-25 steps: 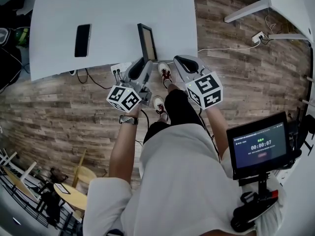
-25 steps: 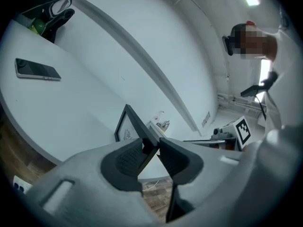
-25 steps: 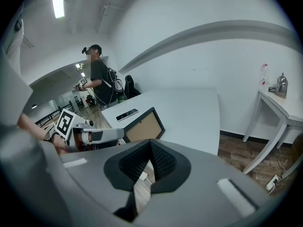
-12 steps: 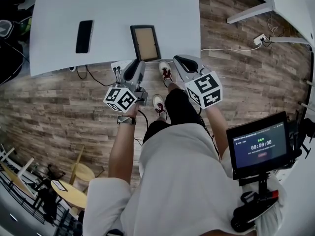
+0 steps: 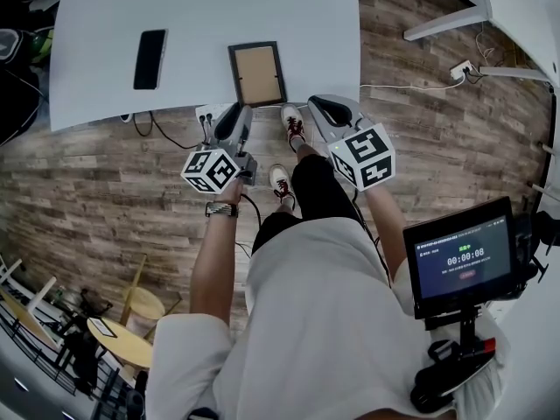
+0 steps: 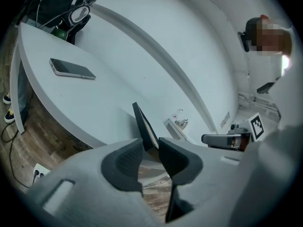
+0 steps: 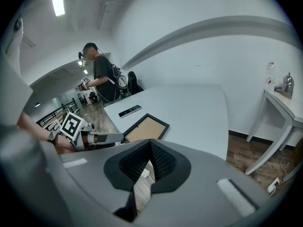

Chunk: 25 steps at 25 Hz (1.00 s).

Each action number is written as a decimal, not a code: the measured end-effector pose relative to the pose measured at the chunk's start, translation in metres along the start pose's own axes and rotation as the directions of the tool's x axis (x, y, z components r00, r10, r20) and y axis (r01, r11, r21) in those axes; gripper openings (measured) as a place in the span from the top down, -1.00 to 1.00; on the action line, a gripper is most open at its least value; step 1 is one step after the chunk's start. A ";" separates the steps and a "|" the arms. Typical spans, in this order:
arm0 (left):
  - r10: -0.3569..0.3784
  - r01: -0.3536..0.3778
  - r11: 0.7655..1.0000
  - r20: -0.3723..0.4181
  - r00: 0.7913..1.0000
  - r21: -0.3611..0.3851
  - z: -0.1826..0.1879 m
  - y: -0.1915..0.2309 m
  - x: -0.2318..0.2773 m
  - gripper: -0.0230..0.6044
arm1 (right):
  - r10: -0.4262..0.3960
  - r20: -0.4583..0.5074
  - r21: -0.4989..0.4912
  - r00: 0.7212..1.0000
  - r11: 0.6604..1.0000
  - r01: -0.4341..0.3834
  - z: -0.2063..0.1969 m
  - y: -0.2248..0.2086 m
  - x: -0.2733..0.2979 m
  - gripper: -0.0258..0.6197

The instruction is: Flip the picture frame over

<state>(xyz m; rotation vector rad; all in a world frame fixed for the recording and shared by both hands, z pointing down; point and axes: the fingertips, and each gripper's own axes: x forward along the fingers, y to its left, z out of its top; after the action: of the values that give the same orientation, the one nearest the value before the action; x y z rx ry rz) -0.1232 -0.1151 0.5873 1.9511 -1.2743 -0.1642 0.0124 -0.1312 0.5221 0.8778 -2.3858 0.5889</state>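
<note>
The picture frame (image 5: 258, 74) lies flat on the counter (image 5: 201, 24) with its plain brown backing up and its dark border all round, so I judge the flip itself done: the face side is down. What is left, as I read it, is only to get clear of it.

My left tongs (image 6: 150, 145) are partway apart and opening. Nothing is pressed between the pads; I see the frame through the gap, just past the tips, and from above the tips sit at the counter's near edge, short of the frame. My right tongs (image 7: 149, 143) have their pads meeting at the tips and hold nothing; they hang off the near edge, to the right of the frame.

The frame rests just inside that near edge, so a careless nudge toward me could tip it off onto the wooden floor (image 5: 105, 191). The phone (image 5: 150, 59) lies well apart to the left. Beyond the frame and to its right the white top is bare up to the counter's right-hand edge, with plenty of room to draw both hands back.
</note>
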 end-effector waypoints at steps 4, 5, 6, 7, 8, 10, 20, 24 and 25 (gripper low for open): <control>0.033 -0.032 0.999 -0.022 0.999 0.008 -0.005 0.006 -0.001 0.57 | 0.002 0.002 0.000 1.000 1.000 -0.002 0.001 0.001 0.001 0.91; 0.040 -0.040 0.999 -0.029 0.999 0.013 -0.006 0.007 -0.001 0.56 | 0.003 0.002 -0.001 1.000 1.000 -0.003 0.002 0.001 0.001 0.91; 0.046 -0.046 0.999 -0.037 0.998 0.018 -0.006 0.009 -0.001 0.56 | 0.003 0.001 -0.001 1.000 1.000 -0.003 0.002 0.001 0.002 0.91; 0.051 -0.050 0.998 -0.043 0.998 0.022 -0.007 0.011 -0.001 0.56 | 0.003 -0.001 -0.002 1.000 1.000 -0.003 0.002 0.001 0.002 0.91; 0.055 -0.054 0.998 -0.049 0.997 0.027 -0.007 0.012 0.000 0.56 | 0.002 -0.003 -0.003 1.000 1.000 -0.002 0.002 0.001 0.002 0.91; 0.065 -0.063 0.997 -0.059 0.996 0.034 -0.008 0.015 0.000 0.56 | 0.000 -0.006 -0.002 1.000 1.000 0.000 0.002 0.000 0.003 0.91; 0.112 -0.110 0.993 -0.077 0.991 0.039 -0.012 0.022 -0.001 0.57 | -0.003 -0.010 0.004 1.000 1.000 0.003 -0.003 -0.001 0.001 0.91; 0.129 -0.125 0.990 -0.078 0.989 0.059 -0.008 0.026 -0.002 0.57 | -0.003 -0.006 0.004 1.000 1.000 0.003 0.000 -0.001 0.003 0.91; 0.138 -0.132 0.989 -0.080 0.987 0.070 -0.007 0.027 -0.002 0.57 | -0.004 -0.003 0.004 1.000 1.000 0.004 0.001 -0.001 0.003 0.91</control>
<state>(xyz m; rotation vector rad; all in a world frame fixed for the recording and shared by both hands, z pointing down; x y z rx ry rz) -0.1400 -0.1145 0.6095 1.8968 -1.3650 0.0275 0.0109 -0.1337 0.5236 0.8820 -2.3803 0.5930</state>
